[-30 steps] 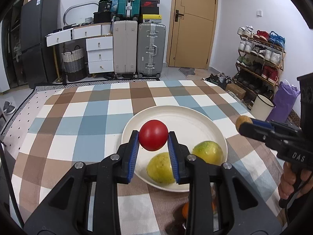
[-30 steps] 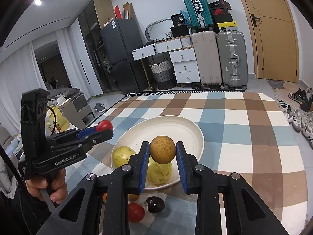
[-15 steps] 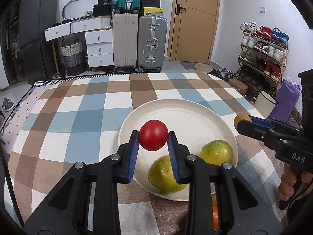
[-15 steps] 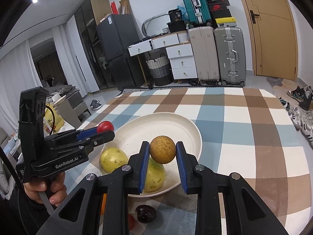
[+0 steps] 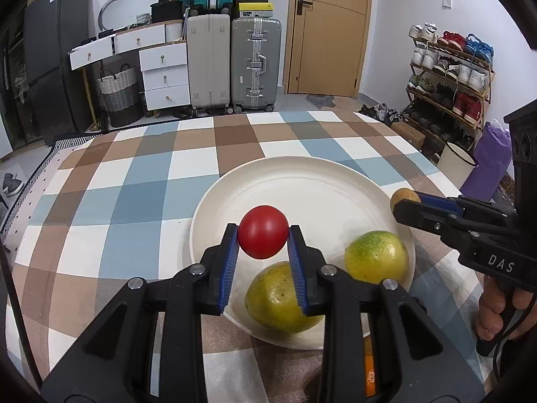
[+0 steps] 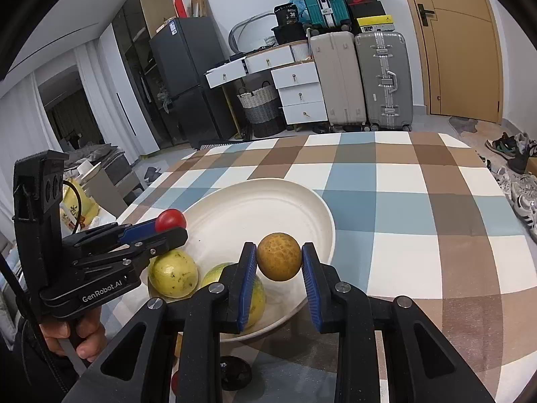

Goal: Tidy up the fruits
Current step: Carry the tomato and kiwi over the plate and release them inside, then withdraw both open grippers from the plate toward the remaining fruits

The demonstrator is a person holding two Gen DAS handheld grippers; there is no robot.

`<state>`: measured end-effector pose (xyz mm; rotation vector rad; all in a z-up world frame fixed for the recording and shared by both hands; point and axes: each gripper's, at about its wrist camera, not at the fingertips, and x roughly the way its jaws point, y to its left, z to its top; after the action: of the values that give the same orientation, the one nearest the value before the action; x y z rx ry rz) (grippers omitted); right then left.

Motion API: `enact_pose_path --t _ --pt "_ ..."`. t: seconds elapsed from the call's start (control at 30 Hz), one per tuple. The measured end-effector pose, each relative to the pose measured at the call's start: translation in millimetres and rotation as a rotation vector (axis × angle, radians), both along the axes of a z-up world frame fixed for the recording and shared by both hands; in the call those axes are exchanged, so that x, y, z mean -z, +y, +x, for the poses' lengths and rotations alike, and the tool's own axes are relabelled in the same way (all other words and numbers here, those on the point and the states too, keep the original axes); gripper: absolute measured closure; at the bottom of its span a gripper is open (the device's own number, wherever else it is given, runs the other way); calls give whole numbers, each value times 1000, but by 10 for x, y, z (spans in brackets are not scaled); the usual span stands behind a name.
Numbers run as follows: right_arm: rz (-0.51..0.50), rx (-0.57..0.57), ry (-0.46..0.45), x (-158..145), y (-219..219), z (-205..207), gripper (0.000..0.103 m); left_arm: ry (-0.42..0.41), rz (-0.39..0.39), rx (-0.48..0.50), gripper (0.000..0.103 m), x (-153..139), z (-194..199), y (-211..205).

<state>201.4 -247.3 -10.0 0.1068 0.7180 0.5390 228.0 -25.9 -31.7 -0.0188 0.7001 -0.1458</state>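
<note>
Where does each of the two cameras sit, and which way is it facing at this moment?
Left wrist: on the left gripper, looking forward and down past its own fingers, which clamp a red fruit over the white plate; the right gripper and a hand show at the right edge.
Right wrist: on the right gripper, facing likewise, clamping a brown fruit; the left gripper and hand show at the left edge.
Shared: plate, two yellow-green fruits, checked cloth, suitcases.

left claw (image 5: 262, 247) clamps red fruit (image 5: 262, 231); over white plate (image 5: 302, 181) (two green-yellow fruits (image 5: 376, 257) inside)
</note>
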Motion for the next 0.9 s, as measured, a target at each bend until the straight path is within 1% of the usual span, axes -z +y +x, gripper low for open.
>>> enact_pose_path --t 0.07,0.1,0.13,0.2,0.23,0.27,0.33,0.37,0.4,0.43,0.47,0.5,0.53,0.57,0.6,0.63,0.67,0.9 --pt "-2 7 3 3 -8 6 75 1 2 2 76 -3 -8 -5" --pt "-3 13 0 0 -13 -1 73 0 2 4 76 -4 -8 -7" --pt "-5 24 -5 -5 -23 -5 67 -4 4 3 76 -13 -18 -4" --pt "4 34 -19 -21 -46 -25 60 -11 -5 5 76 -32 -31 4" --pt "13 23 -34 -43 -62 -52 59 -10 -11 8 76 -44 -43 10" --pt "9 21 -46 -56 -61 -69 58 -8 -18 8 73 -50 -46 22" --pt "-9 34 -65 -73 -53 -91 53 -1 -29 11 63 -56 -52 38" --pt "-9 35 -66 -76 -57 -95 52 -1 -32 10 52 -59 -60 44" --pt "-9 38 -65 -75 -62 -96 47 -8 -33 6 43 -68 -74 51" --pt "-7 41 -62 -73 -73 -95 36 -14 -34 2 39 -81 -91 57" --pt "-3 43 -60 -72 -85 -95 30 -16 -39 0 28 -92 -104 65" --pt "6 43 -61 -73 -103 -101 19 -14 -45 -2 18 -101 -112 76" --pt "15 46 -67 -80 -118 -111 13 -14 -51 -6 16 -110 -121 88" --pt "20 52 -73 -89 -133 -121 10 -16 -55 -8 14 -118 -129 97" --pt "23 56 -76 -95 -142 -126 5 -15 -53 -12 9 -121 -136 103" --pt "24 58 -73 -101 -156 -127 2 -11 -47 -16 6 -120 -141 106" --pt "23 61 -70 -103 -163 -127 2 -9 -43 -18 1 -123 -152 107" --pt "-3 66 -44 -86 -179 -159 0 -15 -22 -48 1 -141 -278 138"
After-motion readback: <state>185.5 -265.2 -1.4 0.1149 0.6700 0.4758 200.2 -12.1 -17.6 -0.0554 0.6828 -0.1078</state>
